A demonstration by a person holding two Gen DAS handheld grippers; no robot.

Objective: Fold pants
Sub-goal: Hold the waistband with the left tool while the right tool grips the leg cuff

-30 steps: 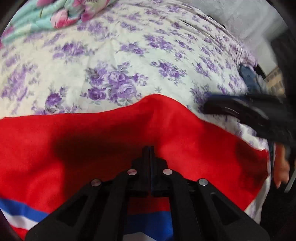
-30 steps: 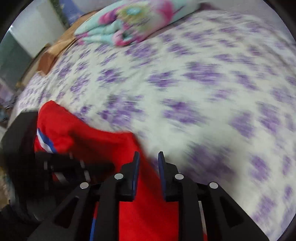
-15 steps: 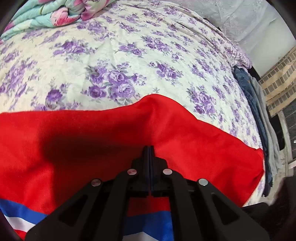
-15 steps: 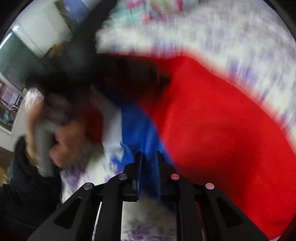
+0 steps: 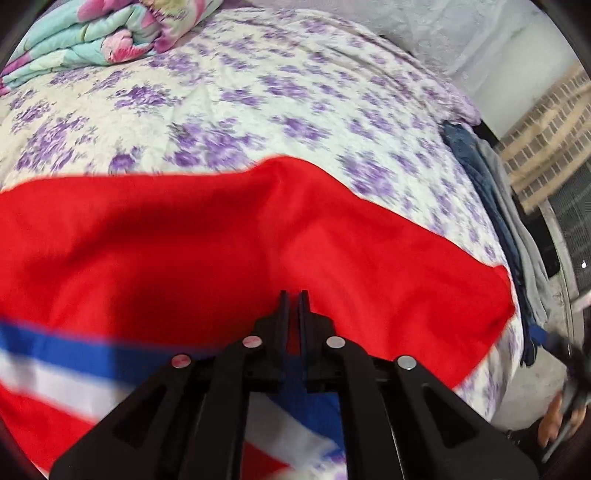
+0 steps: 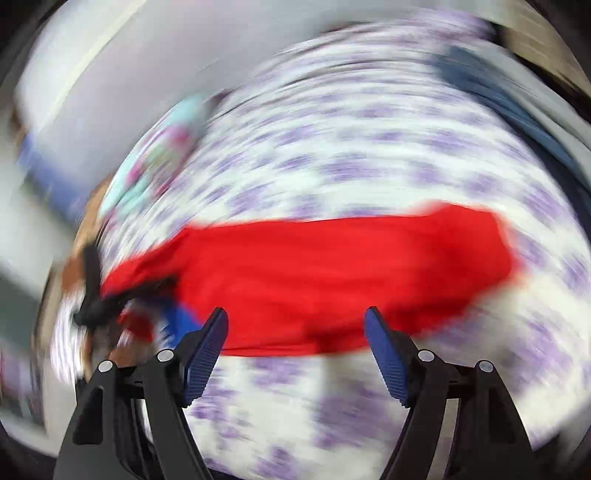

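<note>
Left wrist view: left gripper [image 5: 291,295] over red pants [image 5: 207,251] spread on a floral bedsheet [image 5: 258,96].
Left gripper state: jaws drawn almost together, a thin slit between them; red cloth shows in the slit, but whether it is pinched cannot be told.
Right gripper [image 6: 295,321] state: jaws spread wide apart, nothing between them, hovering above the sheet just short of the near hem of the pants; the view is heavily blurred.
Pants, position: lying across the bed, mostly flat, with a raised ridge near the middle of the far edge; one squared end lies close to the bed's right side.
Pants, markings: blue and white stripe band [image 5: 66,365] running along the near side, under the left gripper.
Bedding: folded pastel quilt [image 5: 92,33] at the far left corner, well apart from the pants.
Other cloth: denim and grey garments [image 5: 491,192] draped over the bed's right edge.
Progress, judged: early. The pants appear laid out at full length, and no finished fold is plain.
Remaining, judged: smooth the ridge, take both ends, bring one over the other, then halve again.
</note>
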